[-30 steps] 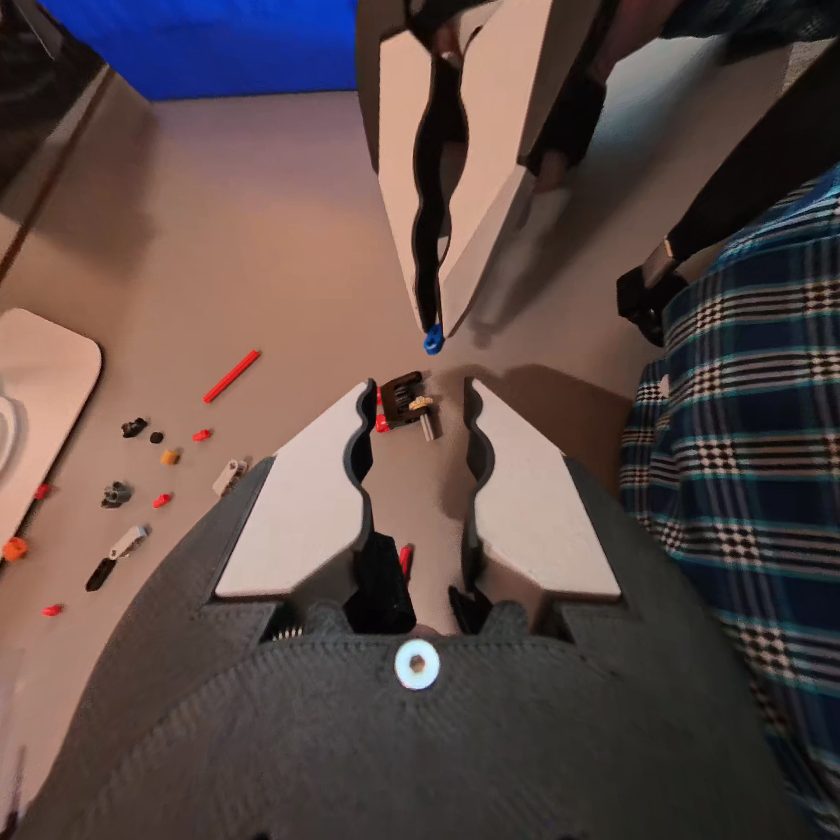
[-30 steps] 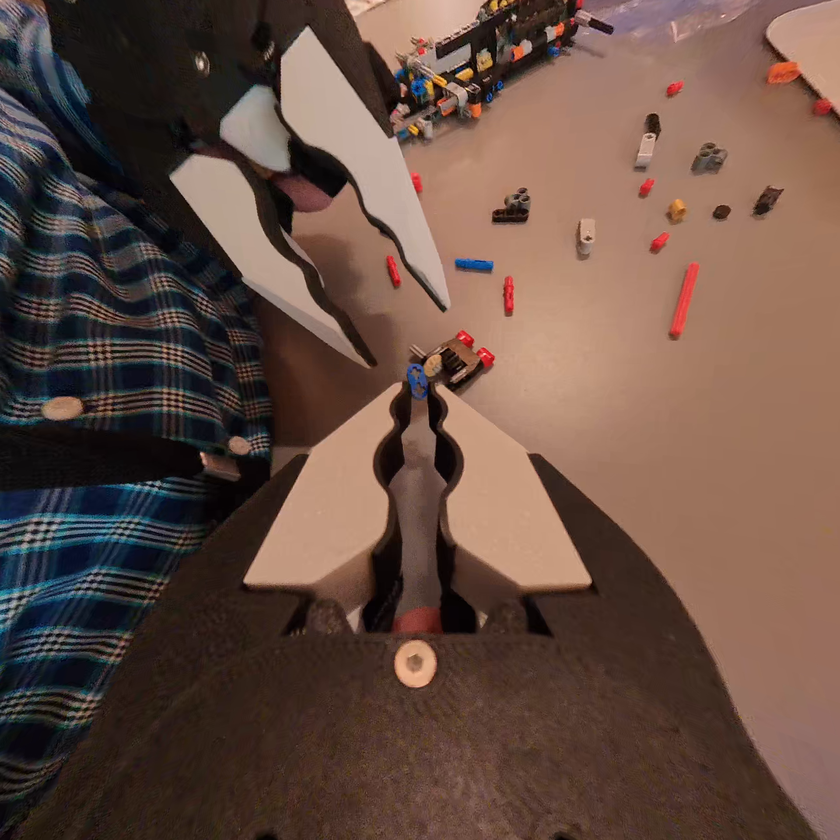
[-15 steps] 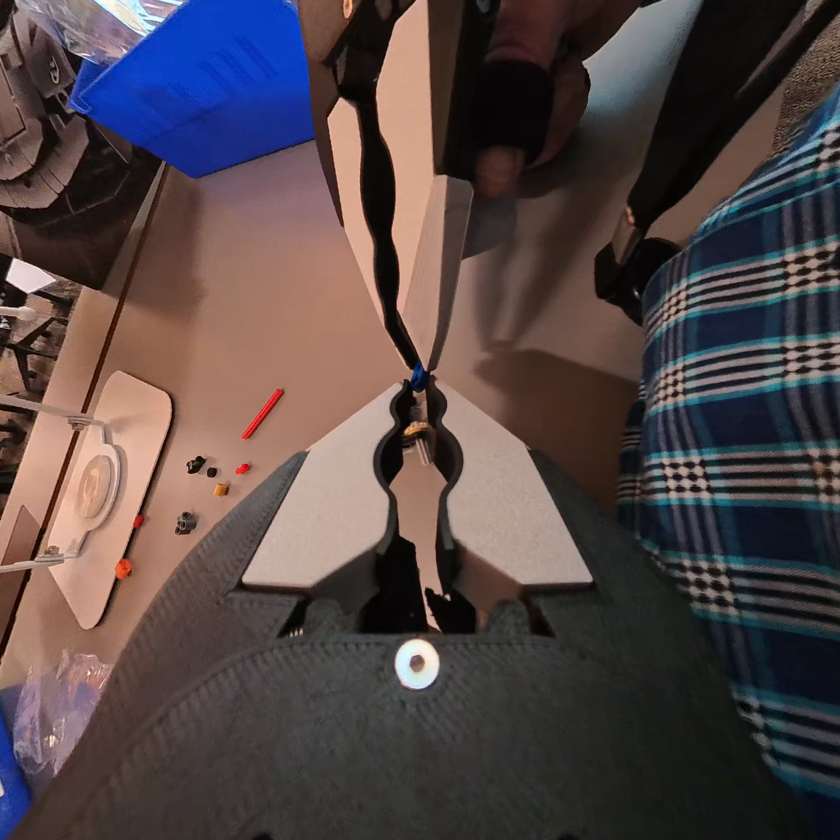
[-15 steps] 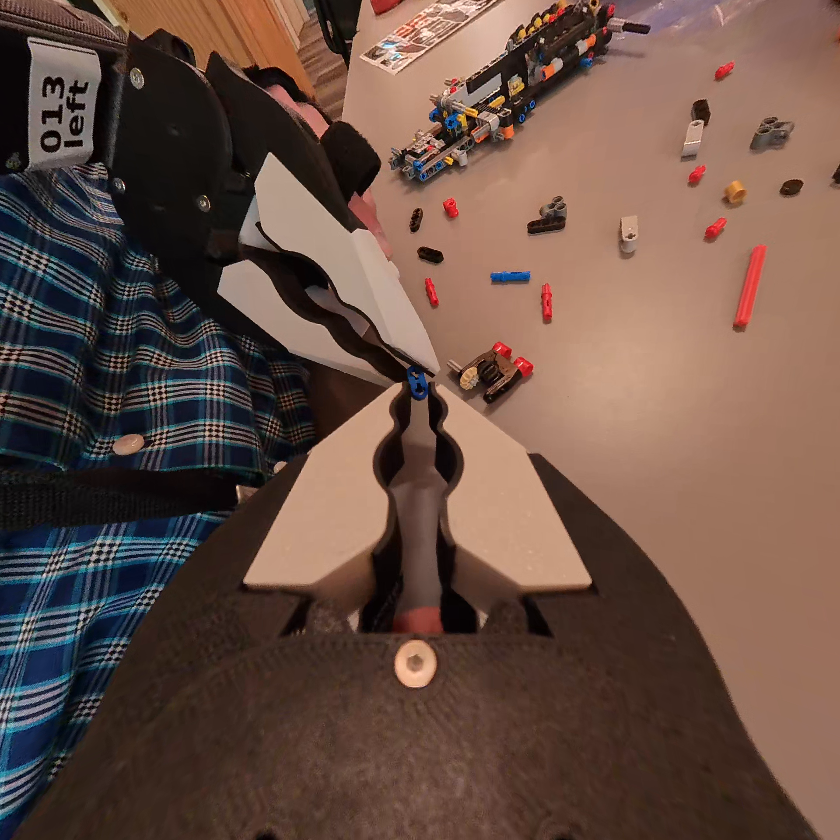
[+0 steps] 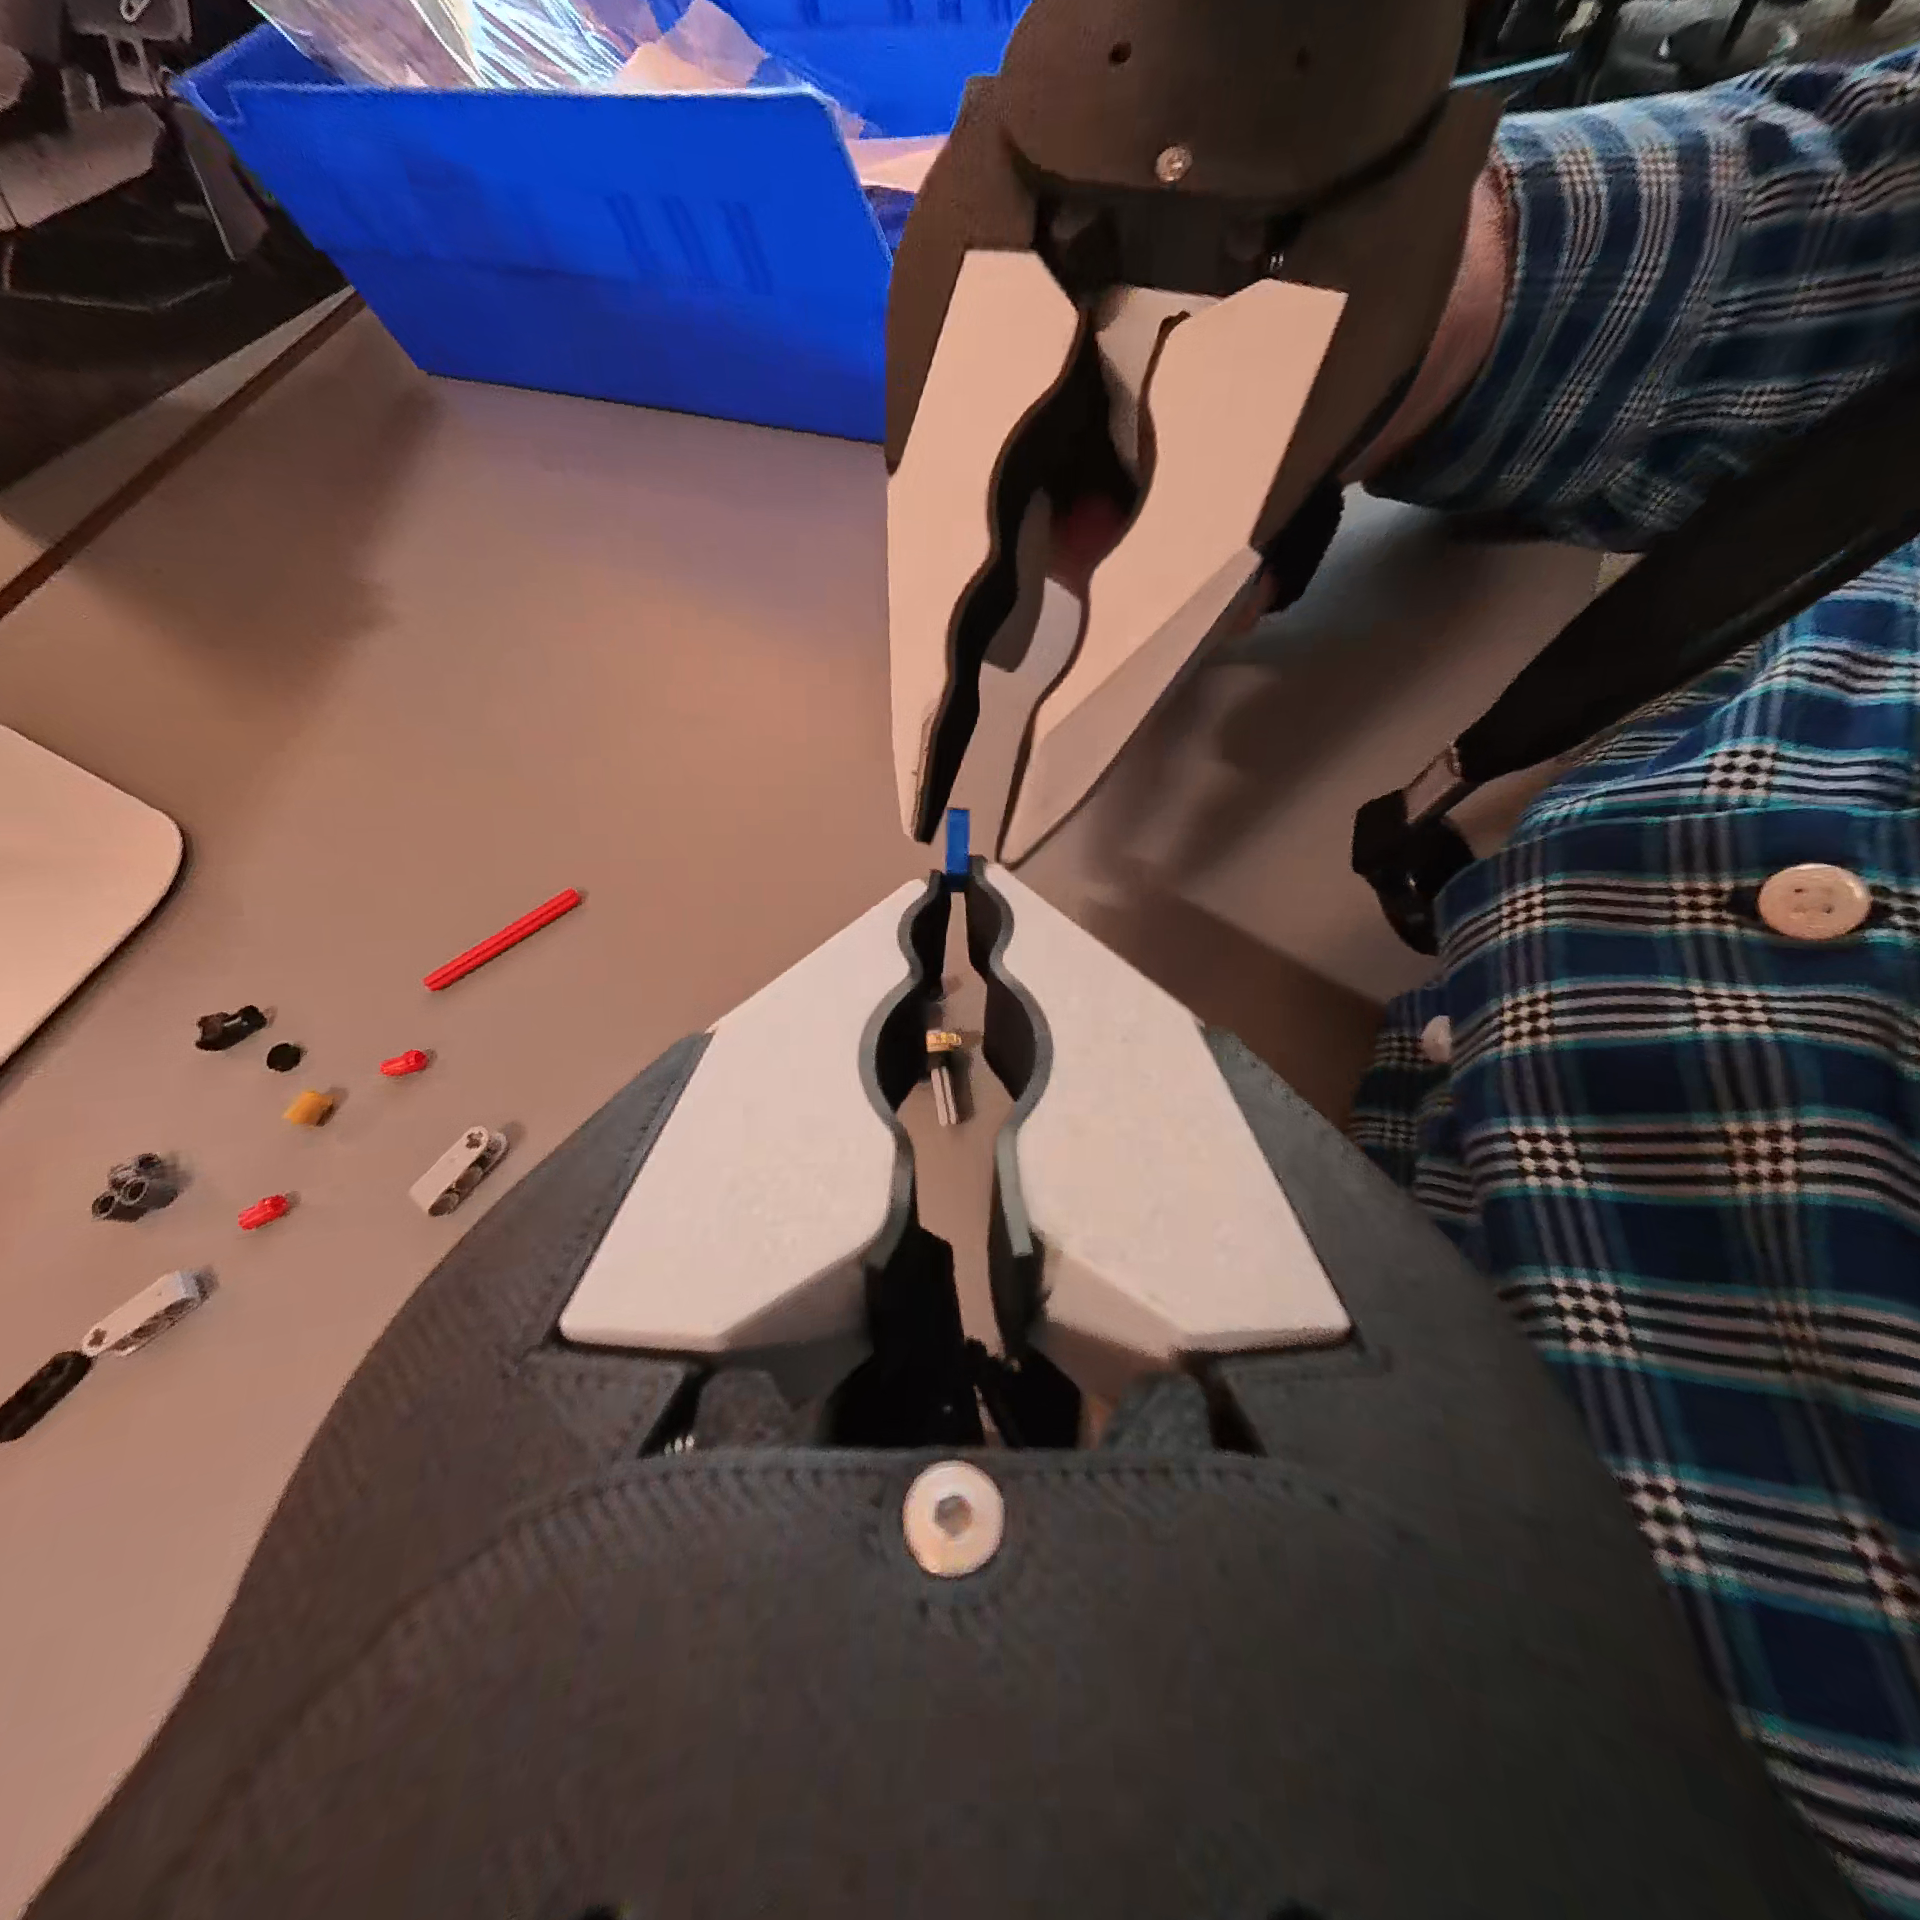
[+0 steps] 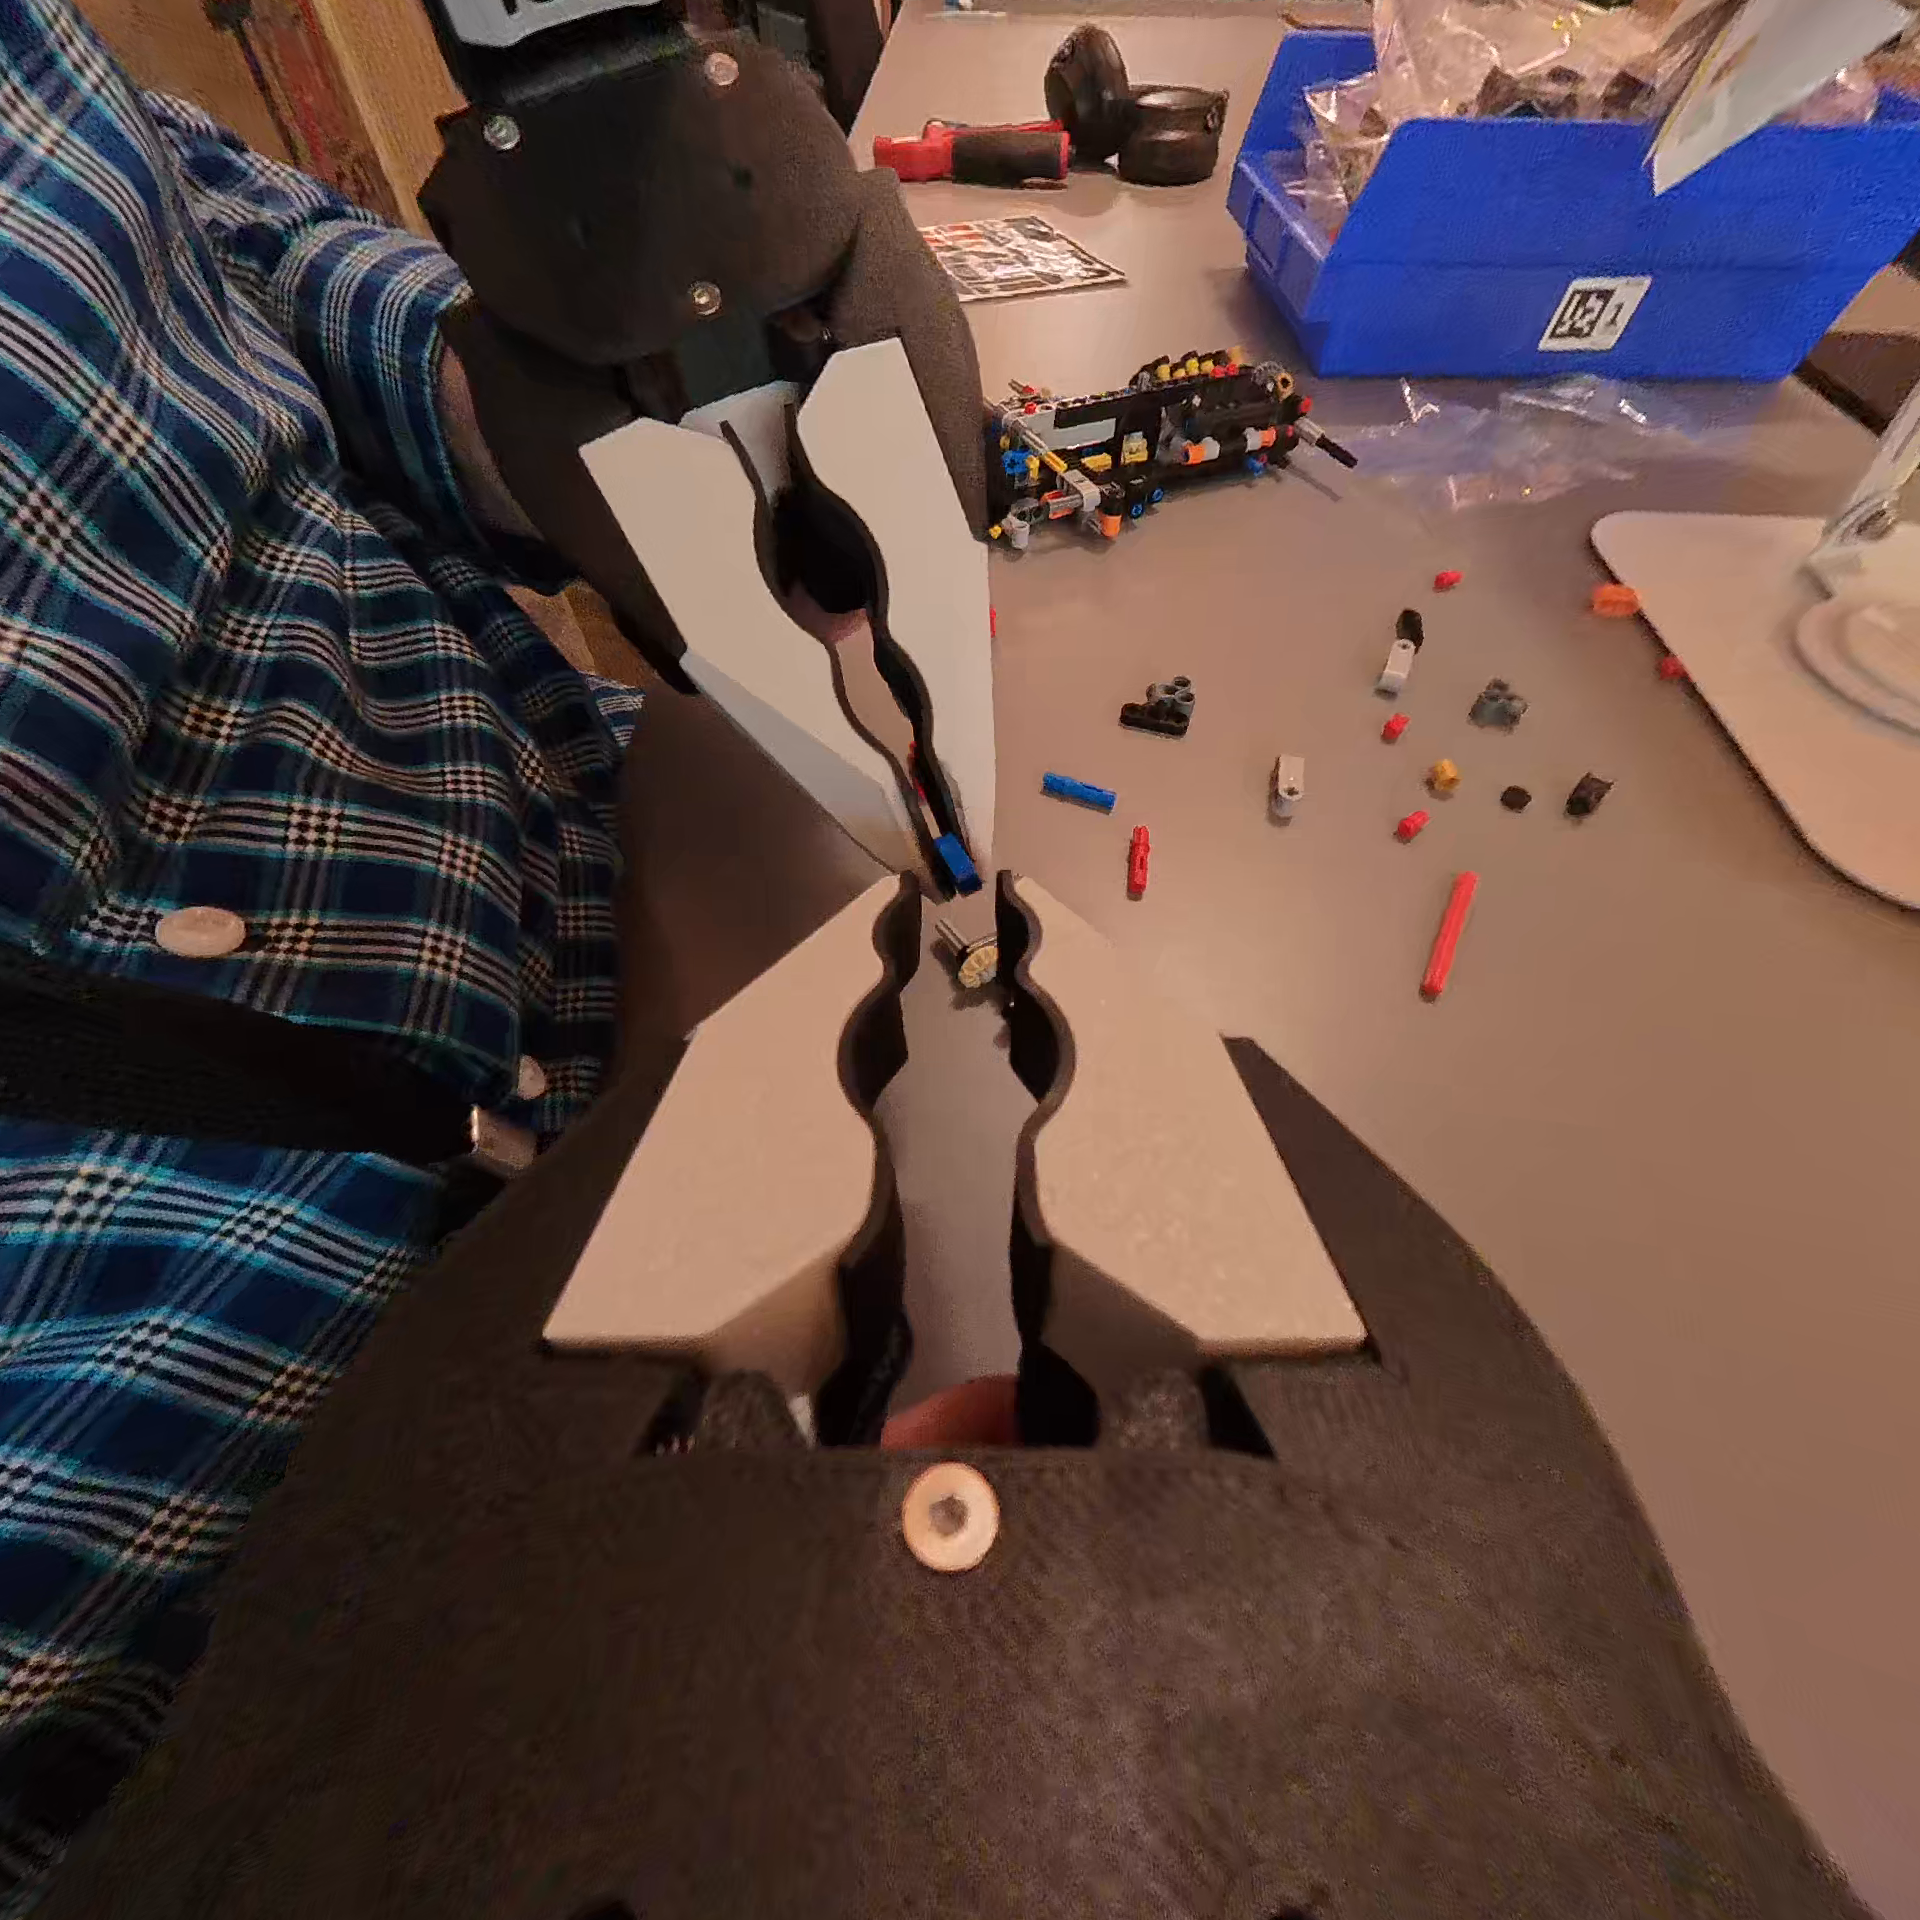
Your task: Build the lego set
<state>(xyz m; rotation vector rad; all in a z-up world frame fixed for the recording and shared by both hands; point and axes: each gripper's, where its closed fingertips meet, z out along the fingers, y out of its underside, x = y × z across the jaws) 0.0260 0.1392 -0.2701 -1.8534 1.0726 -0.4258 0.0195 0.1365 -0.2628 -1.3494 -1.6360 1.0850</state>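
Observation:
A small blue lego piece (image 5: 956, 834) is pinched in the tips of my left gripper (image 5: 956, 891), held above the grey table. My right gripper (image 5: 971, 840) comes from the far side, tips around the same piece with a gap between its fingers. In the right wrist view my right gripper (image 6: 958, 888) is open, and the left gripper (image 6: 961, 875) holds the blue piece (image 6: 953, 858) just in front of its tips. A small sub-assembly with a tan gear and grey axle (image 6: 971, 956) lies on the table below, also seen between the left fingers (image 5: 943, 1060).
A long part-built model (image 6: 1143, 436) lies further back. Loose pieces are scattered about: a red axle (image 6: 1447, 933), a blue pin (image 6: 1078, 790), small red pins. A blue bin (image 6: 1558, 260), a white pad (image 6: 1766, 675) and a person's plaid shirt (image 5: 1714, 1143) border the space.
The right gripper brought the blue piece to the left gripper. The left gripper closed on it, then the right gripper opened. Both grippers rose from the table.

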